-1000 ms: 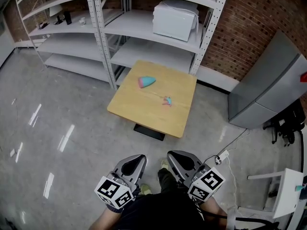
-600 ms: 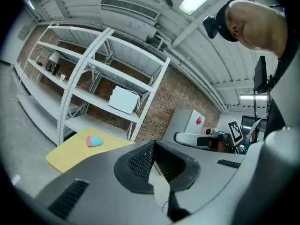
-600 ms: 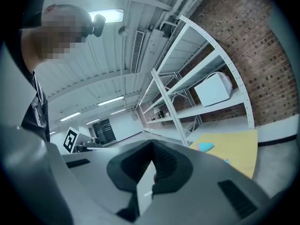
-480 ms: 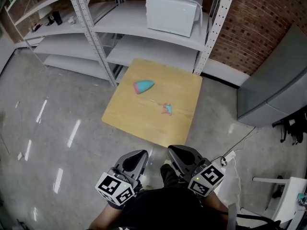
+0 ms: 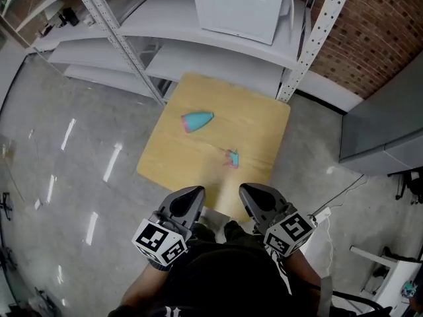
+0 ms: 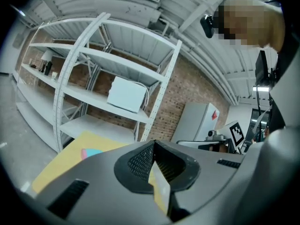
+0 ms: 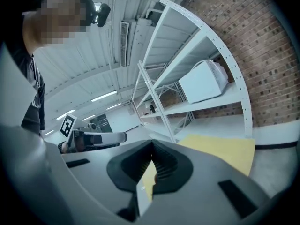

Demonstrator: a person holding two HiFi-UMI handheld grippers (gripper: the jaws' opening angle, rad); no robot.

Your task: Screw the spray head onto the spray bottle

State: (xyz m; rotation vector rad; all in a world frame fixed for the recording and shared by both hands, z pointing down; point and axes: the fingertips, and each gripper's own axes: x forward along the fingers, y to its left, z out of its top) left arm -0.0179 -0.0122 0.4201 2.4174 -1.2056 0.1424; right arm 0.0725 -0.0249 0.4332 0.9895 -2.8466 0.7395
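From the head view, we judge the task not yet begun. The bottle (image 5: pixel 197 120) appears to lie on its side toward the far half of the table (image 5: pixel 261 121). The spray head (image 5: pixel 230 158) lies apart from it, nearer to us. Nothing is joined. The left gripper (image 5: pixel 193 195) and the right gripper (image 5: pixel 250 193) hang side by side over the table's near edge, well short of both things. Picking up the two parts, seating the head on the neck and turning it down all remain to be done.

The left gripper view shows what the head view cannot: the jaws are pressed together with nothing between them. Past them we see a blue and pink patch of the bottle on the table, though not the spray head. The shelves and a white box (image 6: pixel 126 93) stand behind.

In the right gripper view the jaws are likewise closed and empty. Only a bare corner of the table shows here, with neither bottle nor spray head in sight. The left gripper appears off to one side.
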